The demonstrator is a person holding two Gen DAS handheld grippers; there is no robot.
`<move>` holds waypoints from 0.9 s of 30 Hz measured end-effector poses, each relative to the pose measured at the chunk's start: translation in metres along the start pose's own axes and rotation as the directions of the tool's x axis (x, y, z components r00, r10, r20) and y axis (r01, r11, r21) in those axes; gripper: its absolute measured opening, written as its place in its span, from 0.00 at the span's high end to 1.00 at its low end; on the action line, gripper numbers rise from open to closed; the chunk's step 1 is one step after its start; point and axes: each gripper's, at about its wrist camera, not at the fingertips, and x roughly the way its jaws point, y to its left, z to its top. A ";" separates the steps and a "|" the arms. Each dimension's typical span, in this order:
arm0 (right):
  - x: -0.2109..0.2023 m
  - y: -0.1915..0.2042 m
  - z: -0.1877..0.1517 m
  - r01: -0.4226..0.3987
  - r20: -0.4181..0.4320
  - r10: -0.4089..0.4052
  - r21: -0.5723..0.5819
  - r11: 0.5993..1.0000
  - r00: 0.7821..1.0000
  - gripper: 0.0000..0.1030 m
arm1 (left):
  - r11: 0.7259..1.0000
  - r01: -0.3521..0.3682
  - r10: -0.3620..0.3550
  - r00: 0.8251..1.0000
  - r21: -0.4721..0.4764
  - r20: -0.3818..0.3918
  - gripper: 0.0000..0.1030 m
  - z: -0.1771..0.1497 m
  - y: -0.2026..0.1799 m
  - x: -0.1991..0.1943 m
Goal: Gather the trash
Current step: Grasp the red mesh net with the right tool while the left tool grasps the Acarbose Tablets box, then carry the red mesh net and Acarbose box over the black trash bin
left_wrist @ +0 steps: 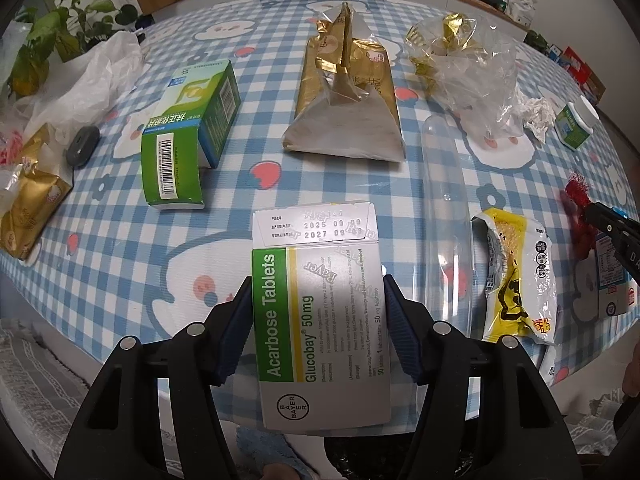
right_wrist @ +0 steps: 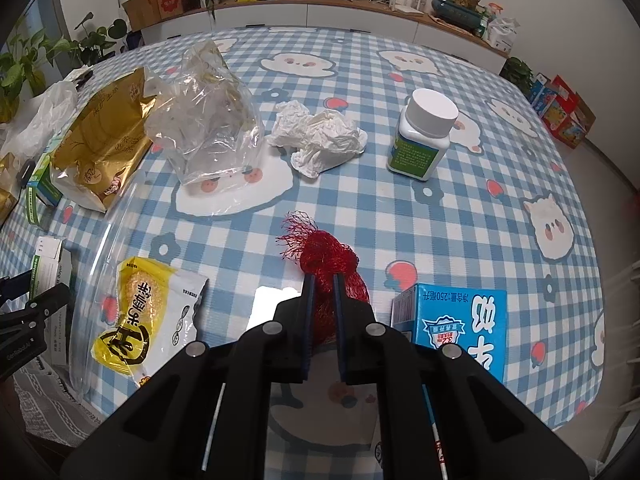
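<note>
L gripper [left_wrist: 318, 300]: jaws clamped on flat glossy Acarbose tablet carton [left_wrist: 320, 320], above checked-cloth counter [left_wrist: 120, 248]. R gripper [right_wrist: 323, 280]: jaws nipped tight on scrunched red mesh net [right_wrist: 332, 256]. Only R view shows white round-capped pill bottle [right_wrist: 422, 132] fully.

Even indoor light, fisheye-warped edges, dark corners.
</note>
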 end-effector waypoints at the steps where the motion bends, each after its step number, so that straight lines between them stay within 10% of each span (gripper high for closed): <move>1: -0.001 -0.001 0.000 -0.001 0.001 0.001 0.002 1.000 1.000 0.92 | 1.000 0.003 -0.003 1.000 -0.003 0.005 0.41 0.000 0.000 -0.002; 27: -0.081 0.005 -0.012 -0.068 0.141 0.062 0.038 0.997 0.988 0.92 | 0.998 0.064 -0.064 0.990 0.009 0.128 0.41 -0.008 -0.010 -0.064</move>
